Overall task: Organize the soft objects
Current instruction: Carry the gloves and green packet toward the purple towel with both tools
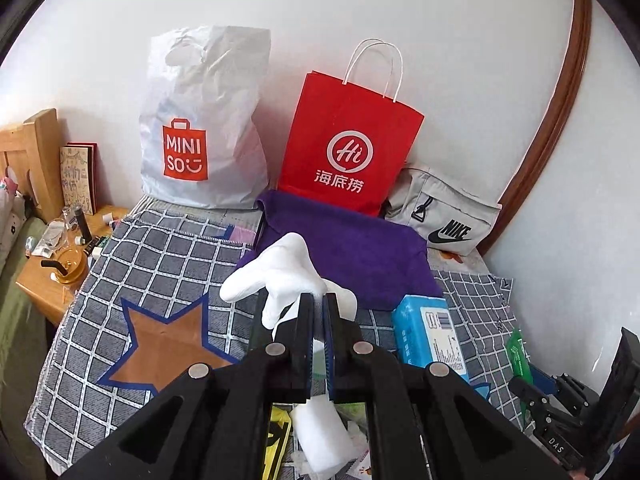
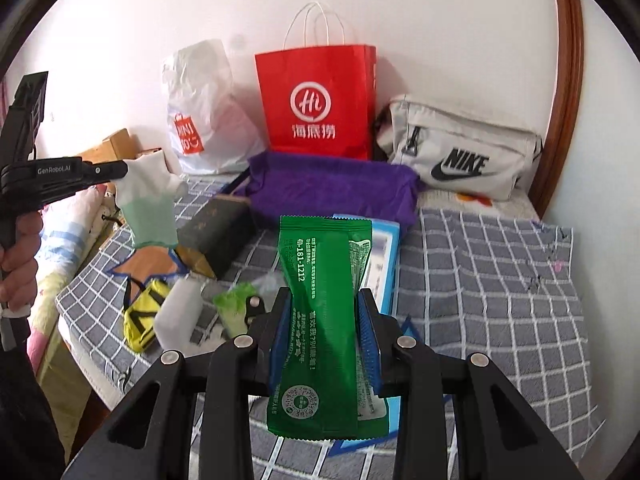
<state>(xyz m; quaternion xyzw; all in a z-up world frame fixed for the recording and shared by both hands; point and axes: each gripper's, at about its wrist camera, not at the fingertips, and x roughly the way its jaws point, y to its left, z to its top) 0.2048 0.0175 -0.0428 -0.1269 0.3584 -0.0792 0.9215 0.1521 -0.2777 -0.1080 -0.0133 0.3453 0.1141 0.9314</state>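
My left gripper (image 1: 319, 300) is shut on a white glove (image 1: 286, 268) with a pale green cuff and holds it up above the checked bed cover; it also shows in the right wrist view (image 2: 150, 200), hanging from the left gripper (image 2: 120, 170). My right gripper (image 2: 324, 304) is shut on a green soft packet (image 2: 320, 320) and holds it above the cover; this gripper shows at the lower right of the left wrist view, fingers hidden. A purple cloth tray (image 1: 348, 252) (image 2: 328, 188) lies ahead of both grippers.
A white MINISO bag (image 1: 200, 128), a red paper bag (image 1: 348, 140) and a grey Nike bag (image 1: 444, 216) stand along the wall. A blue tissue pack (image 1: 428, 336), a white foam block (image 2: 176, 312), a yellow pouch (image 2: 140, 320) and a dark box (image 2: 216, 232) lie on the cover. A wooden nightstand (image 1: 44, 276) stands left.
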